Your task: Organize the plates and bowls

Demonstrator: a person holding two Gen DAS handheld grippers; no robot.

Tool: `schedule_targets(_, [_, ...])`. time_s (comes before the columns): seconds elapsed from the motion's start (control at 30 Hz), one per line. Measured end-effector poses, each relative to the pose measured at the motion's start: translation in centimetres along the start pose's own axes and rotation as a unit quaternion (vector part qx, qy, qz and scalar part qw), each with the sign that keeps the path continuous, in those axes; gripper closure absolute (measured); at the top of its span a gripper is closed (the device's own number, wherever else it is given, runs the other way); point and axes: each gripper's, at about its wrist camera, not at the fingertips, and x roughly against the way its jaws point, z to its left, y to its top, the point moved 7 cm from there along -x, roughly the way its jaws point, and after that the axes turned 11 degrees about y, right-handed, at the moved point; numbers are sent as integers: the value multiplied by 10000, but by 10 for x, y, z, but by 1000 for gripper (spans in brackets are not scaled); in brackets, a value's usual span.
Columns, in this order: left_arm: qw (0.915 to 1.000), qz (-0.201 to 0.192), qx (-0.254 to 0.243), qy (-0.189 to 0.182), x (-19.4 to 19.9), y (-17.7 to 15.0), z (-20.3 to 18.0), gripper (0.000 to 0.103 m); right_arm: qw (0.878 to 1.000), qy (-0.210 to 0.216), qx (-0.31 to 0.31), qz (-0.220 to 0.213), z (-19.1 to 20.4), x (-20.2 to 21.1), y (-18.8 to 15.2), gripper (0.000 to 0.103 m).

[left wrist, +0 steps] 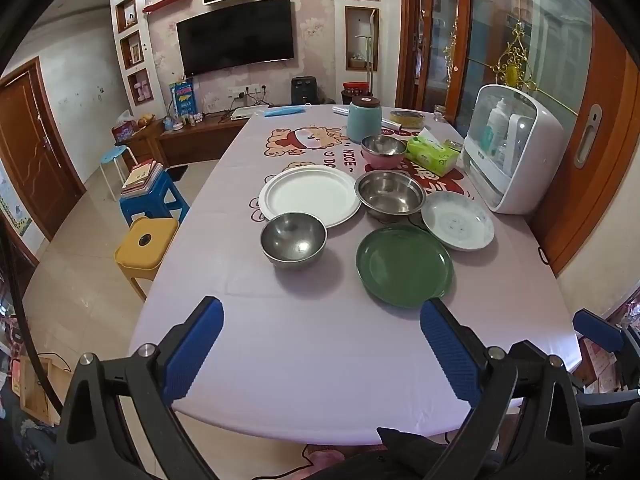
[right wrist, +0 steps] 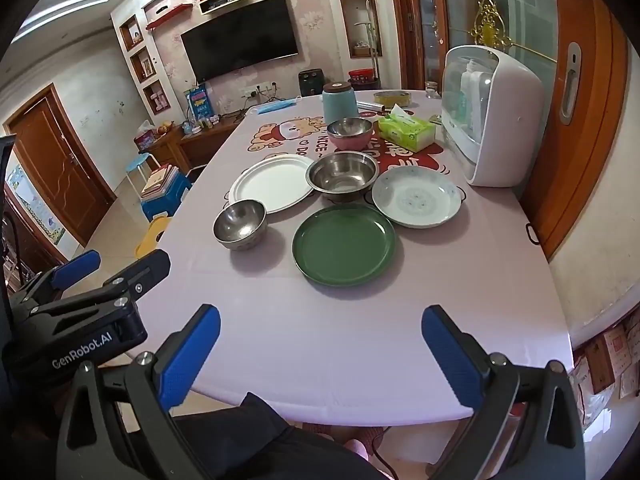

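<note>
Tabletop (left wrist: 320, 360), pale cloth, fills the middle of both wrist views; all dishes sit in its centre, none stacked.

White plate (left wrist: 310, 196), largest, centre-left in the left view. Green plate (left wrist: 405, 265) lies nearest, lower centre-right. Patterned plate (left wrist: 458, 220) sits just right of it, near the white cabinet (left wrist: 516, 148) at right.

Wide steel bowl (left wrist: 390, 196) stands between white plate and patterned plate. Small steel bowl (left wrist: 293, 240) touches or overlaps the white plate's near rim; cannot tell which. Pink bowl (left wrist: 383, 152) sits further up the frame.

Left gripper (left wrist: 322, 344) and right gripper (right wrist: 320, 346) hover over the near edge, jaws spread wide, nothing between them.

Judgement: nothing grasped yet. Best plan: lift the small bowl clear first, take plates by the rim, stack onto the largest, nest bowls separately.
</note>
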Motion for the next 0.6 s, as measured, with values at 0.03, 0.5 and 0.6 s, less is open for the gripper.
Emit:
schedule_targets(0.03, [10000, -1, 1, -2, 0, 0, 0, 4, 10000, 2, 2, 0, 0, -1, 0, 2])
schedule_targets(0.5, [10000, 24, 31, 23, -8, 2, 3, 4, 10000, 2, 1, 23, -4, -4, 4, 2])
schedule_targets(0.6, [10000, 20, 32, 18, -8, 2, 3, 4, 10000, 4, 1, 11, -6, -4, 5, 2])
